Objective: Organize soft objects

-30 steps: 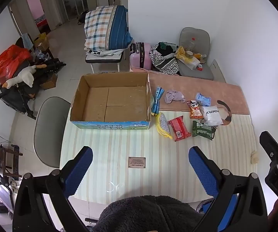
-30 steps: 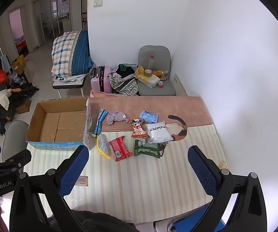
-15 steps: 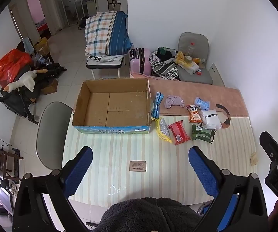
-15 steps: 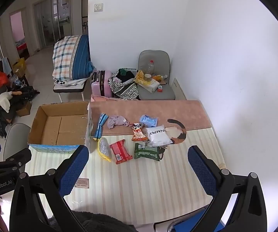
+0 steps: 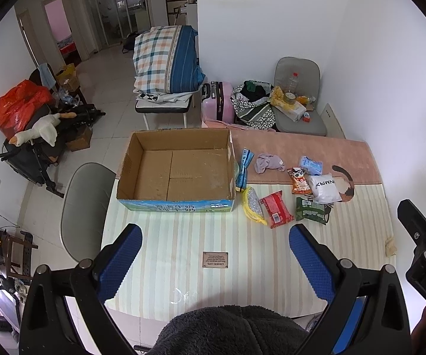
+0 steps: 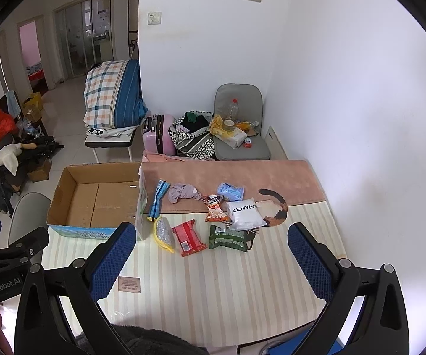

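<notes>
Packets (image 6: 189,238) and a cloth (image 6: 183,193) lie in a loose cluster on the table (image 6: 227,290), well ahead of both pairs of jaws and untouched. In the right wrist view the cluster sits ahead and slightly left of the midline between the jaws. In the left wrist view it lies ahead and toward the right jaw, with the box (image 5: 177,201) ahead toward the left jaw.

The right gripper (image 6: 213,254) has its jaws spread wide with nothing between them. The left gripper (image 5: 216,254) is spread the same way, also holding nothing. Both hang high above the near end of the table, well apart from every item.

The box stands open and looks bare inside, so I judge the task is at its start: nothing has been sorted, and the step in hand is the approach to a first pick.

Nearest the jaws are the yellow packet (image 6: 162,233), the red packet and the green packet (image 6: 230,238), side by side. Beyond them lie the orange packet (image 6: 214,211), the white pouch (image 6: 245,214), a pale blue pack (image 6: 230,190), the cloth, and a blue strip (image 6: 156,199) just beside the box wall.

The next move probably calls for one gripper to descend toward a near packet, line the jaws across its narrow width and close gently, since these soft bags will crumple and slip. The red and yellow packets almost touch, so the jaws risk catching both.
</notes>
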### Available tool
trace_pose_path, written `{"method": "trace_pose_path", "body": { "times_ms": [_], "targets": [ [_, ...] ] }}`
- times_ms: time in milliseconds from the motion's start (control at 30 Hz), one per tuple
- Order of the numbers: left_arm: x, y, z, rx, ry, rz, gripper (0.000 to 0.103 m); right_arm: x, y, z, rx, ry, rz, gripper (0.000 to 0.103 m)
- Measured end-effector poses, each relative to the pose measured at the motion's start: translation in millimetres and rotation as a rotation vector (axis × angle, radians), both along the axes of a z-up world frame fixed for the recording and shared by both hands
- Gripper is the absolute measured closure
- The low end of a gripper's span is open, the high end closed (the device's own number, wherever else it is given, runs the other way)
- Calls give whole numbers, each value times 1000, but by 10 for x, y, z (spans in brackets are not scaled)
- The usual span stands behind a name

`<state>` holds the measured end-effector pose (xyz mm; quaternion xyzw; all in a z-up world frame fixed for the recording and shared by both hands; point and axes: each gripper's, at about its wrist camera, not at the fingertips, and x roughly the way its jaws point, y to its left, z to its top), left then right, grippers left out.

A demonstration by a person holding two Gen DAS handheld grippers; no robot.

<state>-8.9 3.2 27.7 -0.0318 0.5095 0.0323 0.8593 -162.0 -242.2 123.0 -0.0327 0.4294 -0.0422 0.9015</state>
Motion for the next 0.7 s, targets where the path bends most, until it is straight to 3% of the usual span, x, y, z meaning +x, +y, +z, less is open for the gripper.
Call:
{"method": "trace_pose_path", "body": {
  "times_ms": [700],
  "targets": [
    [23, 41, -12, -2, 3, 1, 1, 3, 74, -58, 3, 6, -7, 0]
  ]
}}
